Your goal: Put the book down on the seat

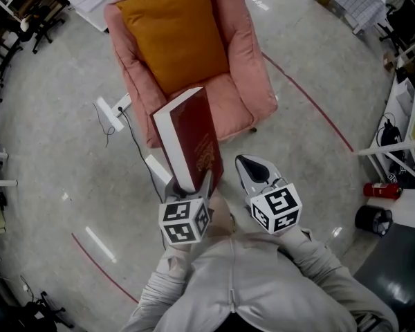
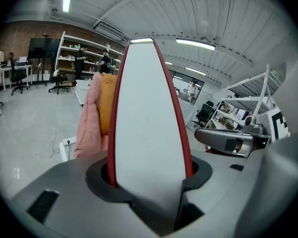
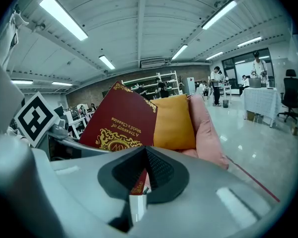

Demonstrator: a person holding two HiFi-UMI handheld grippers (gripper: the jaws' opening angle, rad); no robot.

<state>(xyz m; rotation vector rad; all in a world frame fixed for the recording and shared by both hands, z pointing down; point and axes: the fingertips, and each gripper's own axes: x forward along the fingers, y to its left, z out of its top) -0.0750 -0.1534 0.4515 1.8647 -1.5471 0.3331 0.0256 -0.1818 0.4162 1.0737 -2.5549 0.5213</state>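
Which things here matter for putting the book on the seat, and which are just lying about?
For the job: thick red hardcover book, clamped in the jaws of the left gripper; pink padded armchair.

Just lying about: orange cushion on the backrest; white power strip on the floor; red fire extinguisher; black round container.

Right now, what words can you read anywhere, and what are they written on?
"A Treasury of World's Classics": gold letters on the book's red cover, upside down in the right gripper view.
Gold crest beside the title: too blurred to read.
Marker cube: black-and-white squares only, no words.
Nothing else in the room is big or sharp enough to read.
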